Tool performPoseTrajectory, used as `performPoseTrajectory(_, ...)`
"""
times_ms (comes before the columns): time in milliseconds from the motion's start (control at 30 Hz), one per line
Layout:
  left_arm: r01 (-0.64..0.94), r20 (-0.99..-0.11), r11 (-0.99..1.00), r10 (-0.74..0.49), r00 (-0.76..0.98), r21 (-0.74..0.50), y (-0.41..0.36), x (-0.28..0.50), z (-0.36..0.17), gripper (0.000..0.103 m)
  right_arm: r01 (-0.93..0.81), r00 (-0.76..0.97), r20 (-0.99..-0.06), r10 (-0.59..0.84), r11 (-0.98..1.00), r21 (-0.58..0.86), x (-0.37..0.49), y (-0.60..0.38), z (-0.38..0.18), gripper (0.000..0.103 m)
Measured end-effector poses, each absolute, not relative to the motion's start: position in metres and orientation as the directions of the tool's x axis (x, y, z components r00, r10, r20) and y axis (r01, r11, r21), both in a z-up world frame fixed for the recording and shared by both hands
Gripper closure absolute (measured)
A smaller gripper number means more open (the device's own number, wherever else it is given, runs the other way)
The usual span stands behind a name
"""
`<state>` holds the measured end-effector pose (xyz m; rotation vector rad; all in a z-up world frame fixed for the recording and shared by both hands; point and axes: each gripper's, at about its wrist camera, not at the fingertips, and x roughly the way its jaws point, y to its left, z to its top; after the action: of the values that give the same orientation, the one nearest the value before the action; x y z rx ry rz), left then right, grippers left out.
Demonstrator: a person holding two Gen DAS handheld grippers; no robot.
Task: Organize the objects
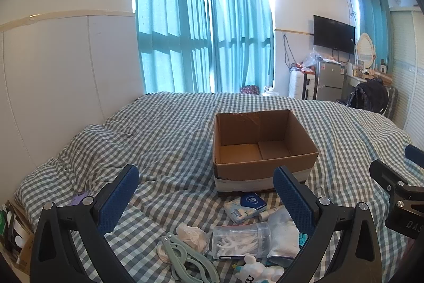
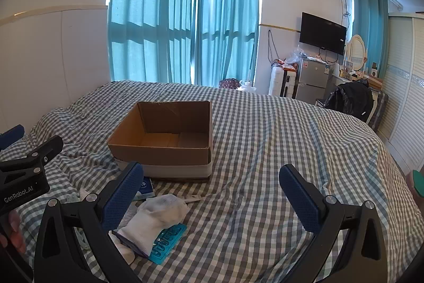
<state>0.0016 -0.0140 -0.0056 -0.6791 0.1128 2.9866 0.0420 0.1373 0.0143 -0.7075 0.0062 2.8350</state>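
Observation:
An open, empty cardboard box [image 1: 265, 150] stands on the checked bed [image 1: 164, 134]; it also shows in the right wrist view [image 2: 161, 147]. In front of it lies a pile: a blue tissue pack [image 1: 247, 206], a clear jar of floss picks [image 1: 239, 239], a white sock [image 1: 283, 235], a green folding hanger [image 1: 185, 261], a lace cloth [image 1: 192, 235] and a white toy [image 1: 255, 272]. My left gripper [image 1: 206, 184] is open above the pile. My right gripper [image 2: 212, 182] is open, with the white sock [image 2: 156, 216] and a blue tray [image 2: 167, 243] by its left finger.
The white headboard wall [image 1: 66, 86] runs along the left. Teal curtains [image 1: 201, 31] hang behind the bed. A fridge [image 1: 328, 81], TV [image 1: 333, 34] and a chair with a dark bag [image 1: 371, 97] stand at the far right. A purple object [image 1: 79, 198] lies near the left finger.

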Motion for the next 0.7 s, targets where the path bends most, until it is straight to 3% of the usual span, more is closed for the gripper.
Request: performPoseTrajectory(700, -0.101, -0.436, -0.994, 0.074, -0.897, 0.039, -0.0153, 0.0053, -0.0001, 0.0, -0.186, -0.866, -0.465, 0.185, -0.982, -0.043, 0.0455, 0.1356, 0.0115, 0.0)
